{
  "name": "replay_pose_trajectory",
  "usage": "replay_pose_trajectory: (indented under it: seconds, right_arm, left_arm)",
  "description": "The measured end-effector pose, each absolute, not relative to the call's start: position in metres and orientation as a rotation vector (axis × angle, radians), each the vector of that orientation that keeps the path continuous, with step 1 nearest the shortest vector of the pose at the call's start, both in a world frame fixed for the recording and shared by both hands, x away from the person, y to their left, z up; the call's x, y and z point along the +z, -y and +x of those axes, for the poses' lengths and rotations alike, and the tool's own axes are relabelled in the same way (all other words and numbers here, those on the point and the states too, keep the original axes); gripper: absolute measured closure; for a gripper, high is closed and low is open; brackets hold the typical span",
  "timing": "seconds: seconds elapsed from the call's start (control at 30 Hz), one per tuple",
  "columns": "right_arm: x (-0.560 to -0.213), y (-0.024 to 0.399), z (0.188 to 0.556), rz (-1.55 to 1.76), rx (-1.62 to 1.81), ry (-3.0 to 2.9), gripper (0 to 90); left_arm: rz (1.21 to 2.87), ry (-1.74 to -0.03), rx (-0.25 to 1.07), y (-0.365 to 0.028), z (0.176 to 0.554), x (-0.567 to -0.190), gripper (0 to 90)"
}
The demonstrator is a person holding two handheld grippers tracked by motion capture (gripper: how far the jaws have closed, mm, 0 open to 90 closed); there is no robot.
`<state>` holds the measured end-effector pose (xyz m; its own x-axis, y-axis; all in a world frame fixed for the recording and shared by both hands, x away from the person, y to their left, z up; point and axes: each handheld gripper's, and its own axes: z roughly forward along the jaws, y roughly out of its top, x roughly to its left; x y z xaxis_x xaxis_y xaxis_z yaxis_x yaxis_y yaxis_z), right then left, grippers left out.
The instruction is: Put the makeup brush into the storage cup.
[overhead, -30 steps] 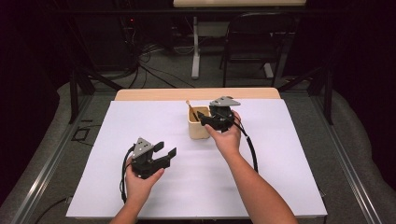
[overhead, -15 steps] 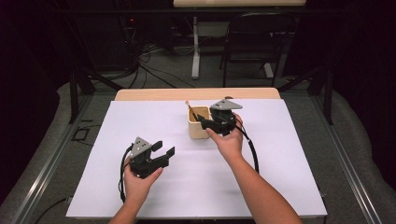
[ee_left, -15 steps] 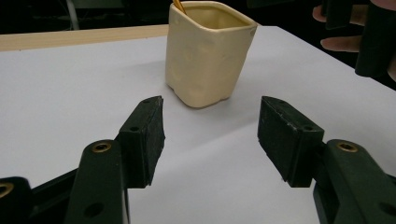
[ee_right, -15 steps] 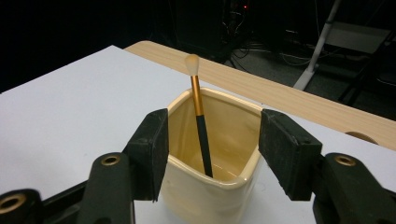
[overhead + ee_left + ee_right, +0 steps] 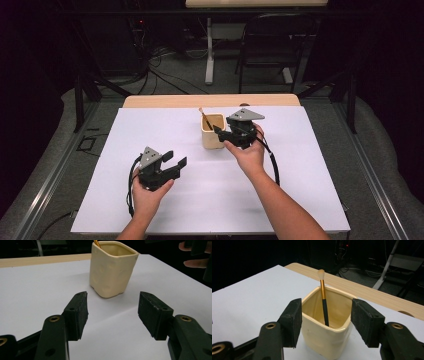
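We could not see the lower end of the makeup brush (image 5: 323,297), hidden inside the cream ceramic cup (image 5: 327,327); from the left gripper view its handle was cut off by the frame's top edge. In the right gripper view the cup's base was cropped, and we could not tell whether the pads touched its walls.

The cup stood on the white desk (image 5: 310,165) toward its far side. Our right gripper (image 5: 223,135) had its fingers (image 5: 292,320) spread wide, one on each side of the cup's rim. Our left gripper (image 5: 174,166) hovered nearer us, fingers (image 5: 77,312) open and empty, the cup ahead and apart.

Beyond the desk stood a chair (image 5: 270,47) among floor cables (image 5: 165,75).
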<state>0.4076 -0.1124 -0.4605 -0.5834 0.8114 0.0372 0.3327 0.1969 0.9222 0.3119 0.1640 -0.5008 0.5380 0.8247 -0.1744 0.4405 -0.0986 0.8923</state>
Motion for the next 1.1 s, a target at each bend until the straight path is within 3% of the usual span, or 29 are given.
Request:
replay_pose_trajectory:
  seconds: [1.1]
  right_arm:
    - [-0.46,0.126,0.376,0.993,1.409,-2.054,42.3]
  left_arm:
    - [1.706,-1.074,0.462,-0.168,0.312,-0.499,41.0]
